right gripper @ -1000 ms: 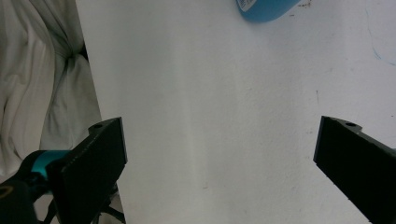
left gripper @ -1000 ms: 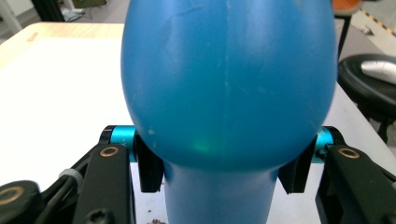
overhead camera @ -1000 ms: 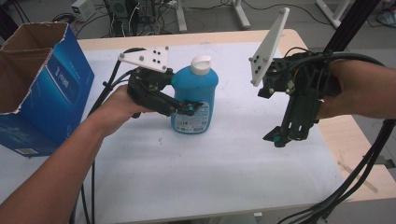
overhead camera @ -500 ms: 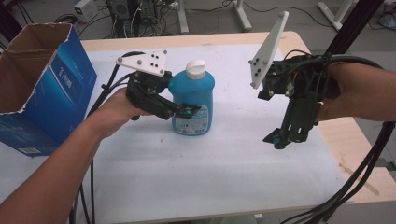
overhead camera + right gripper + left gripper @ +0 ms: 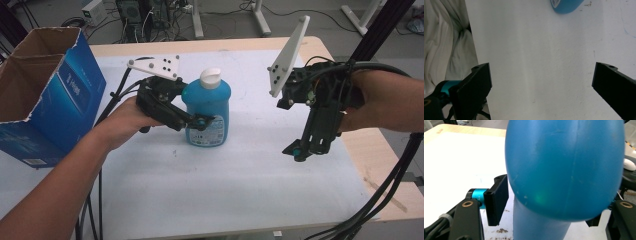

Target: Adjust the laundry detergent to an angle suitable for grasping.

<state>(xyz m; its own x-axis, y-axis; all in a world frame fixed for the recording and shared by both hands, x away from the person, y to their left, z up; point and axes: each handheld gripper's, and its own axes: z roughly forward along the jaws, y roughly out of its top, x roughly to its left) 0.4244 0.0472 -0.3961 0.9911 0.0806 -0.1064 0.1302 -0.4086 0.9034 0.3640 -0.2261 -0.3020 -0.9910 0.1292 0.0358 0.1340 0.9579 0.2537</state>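
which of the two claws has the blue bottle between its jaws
The left claw: its jaws stand on either side of the blue bottle and have just been opening. The right claw hangs over bare table, jaws apart.

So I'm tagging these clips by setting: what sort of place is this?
Most likely a lab or workshop, not a home. A padded white table stands among bare metal stands, with electronics boxes and loose cables on the floor behind.

blue bottle (image 5: pixel 564 167), tool (image 5: pixel 544 207) jaws just parted
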